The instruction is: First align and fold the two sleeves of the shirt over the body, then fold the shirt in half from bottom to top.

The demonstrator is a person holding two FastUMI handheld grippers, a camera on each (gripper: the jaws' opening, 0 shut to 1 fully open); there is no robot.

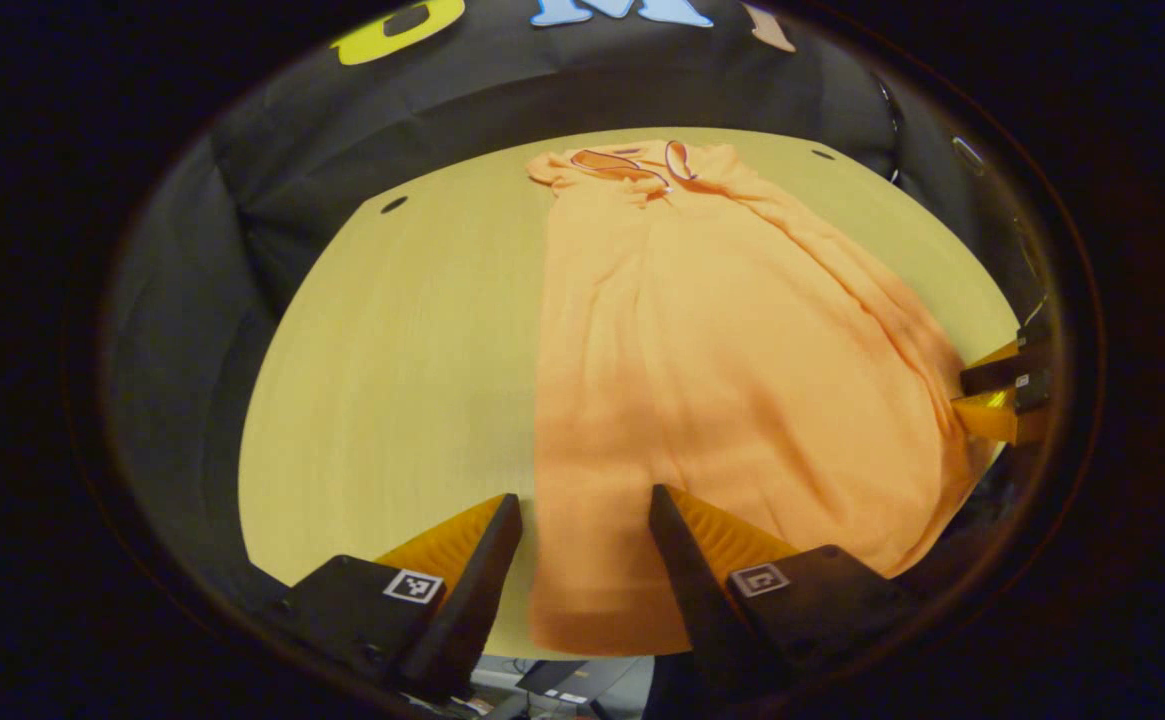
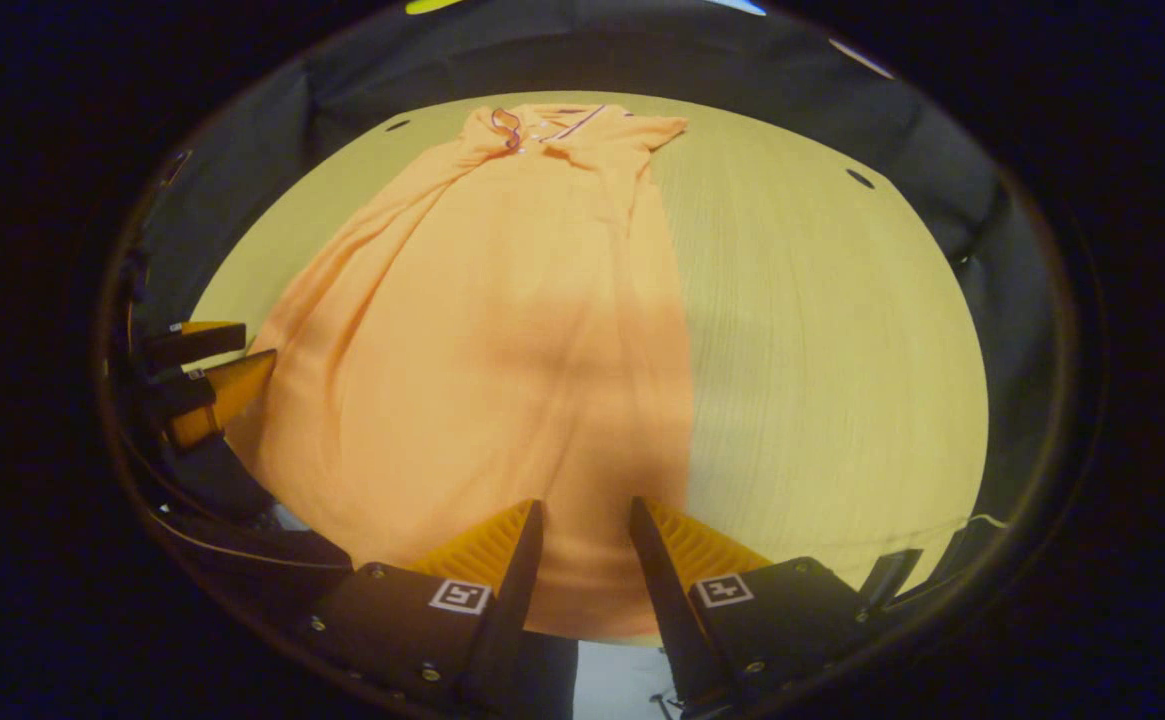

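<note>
Shirt (image 1: 732,380) lay flat on the table (image 1: 392,370), collar (image 1: 632,165) at the top of the frame, hem at the bottom near my fingers. Sleeves looked already folded in: the body read as one long narrow panel with straight side edges.

My left gripper (image 1: 585,560) hung over the lower left hem corner, jaws well apart, nothing between them but cloth lying below. My right gripper (image 2: 582,555) sat likewise over the lower right hem corner in the right gripper view, jaws parted, holding nothing.

Risks, as I judged them: pinching only the top layer at the hem would let the tucked sleeve slide out as the fold went up. Uneven grips at the two corners would skew the fold. The hem lay close to the table edge, so a low approach could push cloth off it.

Fabric was thin, soft, orange knit, faintly creased along its length. Table was smooth pale wood grain
</note>
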